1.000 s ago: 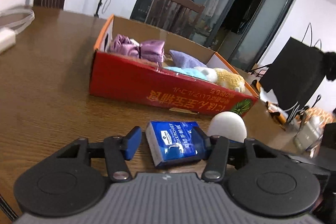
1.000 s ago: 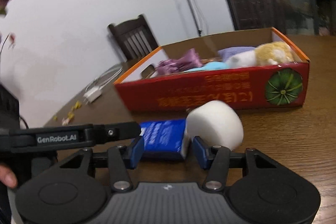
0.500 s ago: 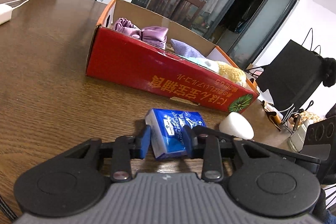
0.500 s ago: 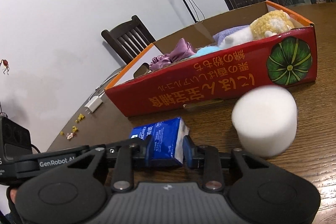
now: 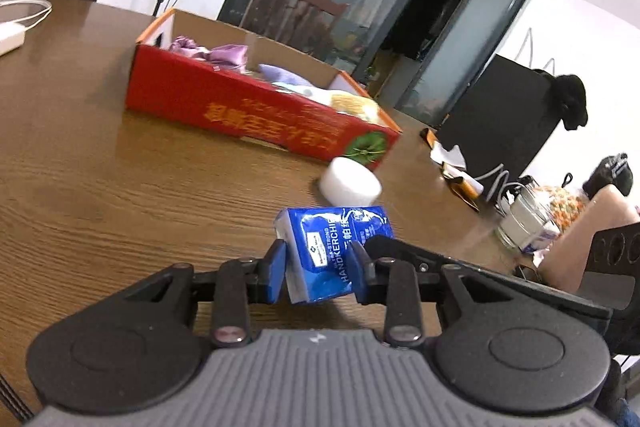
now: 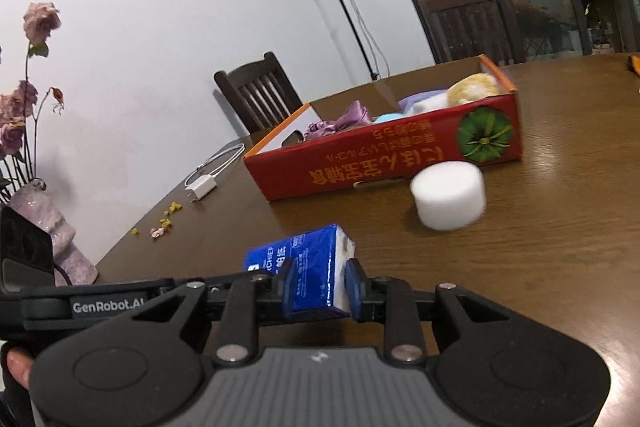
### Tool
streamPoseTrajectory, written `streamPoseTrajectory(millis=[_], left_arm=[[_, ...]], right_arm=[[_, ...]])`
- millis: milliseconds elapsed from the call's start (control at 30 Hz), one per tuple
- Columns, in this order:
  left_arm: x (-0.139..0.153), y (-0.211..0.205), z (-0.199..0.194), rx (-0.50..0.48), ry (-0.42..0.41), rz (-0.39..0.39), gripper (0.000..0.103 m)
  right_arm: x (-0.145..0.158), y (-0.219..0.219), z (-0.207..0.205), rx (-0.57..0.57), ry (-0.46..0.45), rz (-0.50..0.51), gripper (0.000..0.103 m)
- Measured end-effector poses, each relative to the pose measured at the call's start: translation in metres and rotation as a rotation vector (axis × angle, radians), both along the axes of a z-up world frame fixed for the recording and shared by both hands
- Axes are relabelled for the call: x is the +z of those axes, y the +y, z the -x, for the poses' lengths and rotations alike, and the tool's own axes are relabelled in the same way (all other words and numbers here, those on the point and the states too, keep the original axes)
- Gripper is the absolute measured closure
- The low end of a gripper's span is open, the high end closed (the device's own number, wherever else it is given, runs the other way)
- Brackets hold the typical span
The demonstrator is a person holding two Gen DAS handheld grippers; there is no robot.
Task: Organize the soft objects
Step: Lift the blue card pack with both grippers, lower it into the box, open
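Both the left gripper (image 5: 318, 273) and right gripper (image 6: 318, 287) have just closed onto the tissue pack (image 5: 334, 253), with the box (image 5: 256, 111) well ahead across the bench (image 5: 100, 187).

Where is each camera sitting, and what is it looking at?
Left wrist: sits on the left gripper, looking along its fingers at the blue tissue pack it pinches; the person's arm shows at right.
Right wrist: sits on the right gripper, which pinches the same pack; a fingertip shows at left.
Shared: the pack, white foam cylinder, red box, wooden table.
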State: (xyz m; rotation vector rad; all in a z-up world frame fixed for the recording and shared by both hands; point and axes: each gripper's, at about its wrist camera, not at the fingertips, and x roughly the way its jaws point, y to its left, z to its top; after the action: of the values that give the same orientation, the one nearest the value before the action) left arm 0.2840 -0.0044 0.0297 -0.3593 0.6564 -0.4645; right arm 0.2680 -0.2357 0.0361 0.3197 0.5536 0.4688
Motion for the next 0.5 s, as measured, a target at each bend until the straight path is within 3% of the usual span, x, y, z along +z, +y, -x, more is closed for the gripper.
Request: streamPoseTrajectory(millis=[267,500], left_arm=[[0.023,-0.02,-0.012,-0.028,-0.046,0.003,0.071],[0.07,-0.023,-0.109,-0.041,-0.067,0.055,0.07]], right_arm=[[0.016,-0.027,0.008,-0.039,-0.04,-0.025,0.078],[0.069,-0.039,-0.063,-0.034,-0.137,0.0,0.078]])
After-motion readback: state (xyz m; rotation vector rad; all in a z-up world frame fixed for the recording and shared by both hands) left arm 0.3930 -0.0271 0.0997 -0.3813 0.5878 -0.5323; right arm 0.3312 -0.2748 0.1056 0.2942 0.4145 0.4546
